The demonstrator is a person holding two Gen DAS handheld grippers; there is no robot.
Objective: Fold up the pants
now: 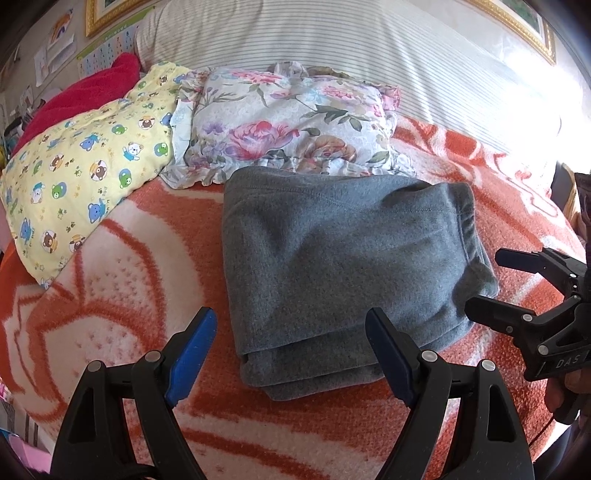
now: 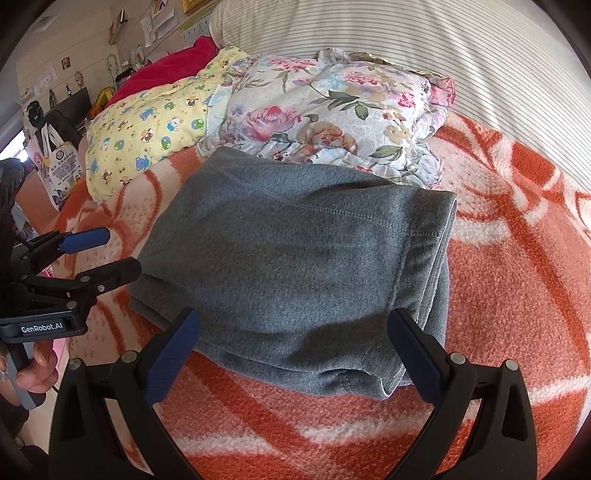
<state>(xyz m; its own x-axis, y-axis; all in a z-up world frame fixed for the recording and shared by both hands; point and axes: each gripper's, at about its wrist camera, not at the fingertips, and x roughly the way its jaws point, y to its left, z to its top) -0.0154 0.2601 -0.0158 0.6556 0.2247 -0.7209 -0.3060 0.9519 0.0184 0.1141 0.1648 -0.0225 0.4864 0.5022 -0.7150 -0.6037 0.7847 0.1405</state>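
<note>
Grey fleece pants (image 1: 340,258) (image 2: 295,266) lie folded into a thick rectangular stack on the orange-and-white blanket (image 1: 122,280) (image 2: 517,295). My left gripper (image 1: 291,317) hovers open just in front of the stack's near left corner, nothing between its blue pads. My right gripper (image 2: 293,321) is open too, its fingers straddling the stack's near edge without pinching it. Each gripper shows in the other's view: the right one (image 1: 484,280) at the pants' right side, the left one (image 2: 122,251) at their left side, both open and apart from the cloth.
A floral pillow (image 1: 288,122) (image 2: 332,110) touches the pants' far edge. A yellow bear-print pillow (image 1: 85,173) (image 2: 155,133) and a red cloth (image 1: 81,96) lie to the left. A striped mattress wall (image 1: 332,33) rises behind. A hand (image 2: 37,373) holds the left gripper's handle.
</note>
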